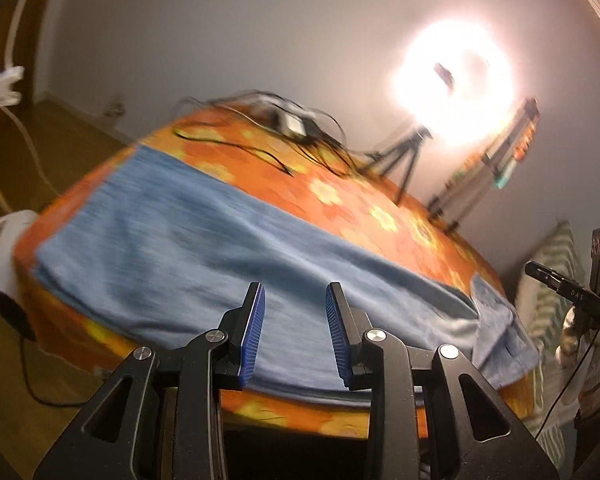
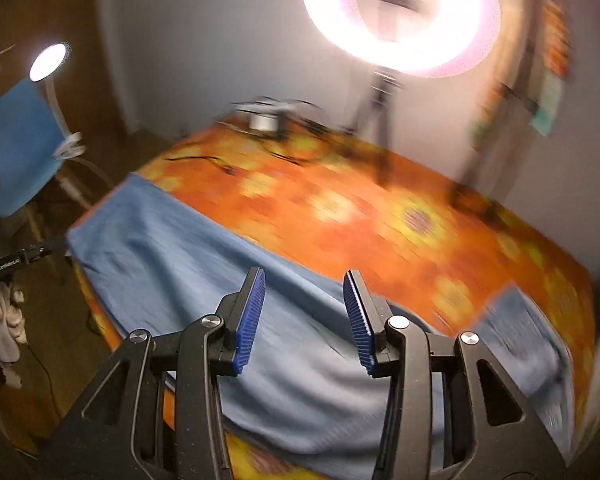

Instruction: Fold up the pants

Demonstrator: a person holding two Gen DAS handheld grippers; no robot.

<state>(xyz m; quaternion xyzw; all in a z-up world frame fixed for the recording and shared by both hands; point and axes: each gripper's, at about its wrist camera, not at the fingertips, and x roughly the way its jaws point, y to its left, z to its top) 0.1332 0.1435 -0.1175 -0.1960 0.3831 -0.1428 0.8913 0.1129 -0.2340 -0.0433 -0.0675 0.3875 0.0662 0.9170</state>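
Light blue pants point(image 1: 204, 240) lie stretched along the near edge of a table covered with an orange flowered cloth point(image 1: 380, 208). The waist end with a pocket point(image 1: 496, 320) is at the right. My left gripper point(image 1: 295, 332) is open and empty, held just above the near edge of the pants. In the right wrist view the pants point(image 2: 172, 248) run from far left to near right. My right gripper point(image 2: 305, 320) is open and empty above their middle. Both views are motion blurred.
A bright ring light on a tripod point(image 1: 452, 84) stands at the table's far side, also in the right wrist view point(image 2: 400, 16). Cables and a small box point(image 1: 292, 124) lie at the far edge. A desk lamp point(image 2: 48, 62) and a blue chair point(image 2: 24, 140) stand left.
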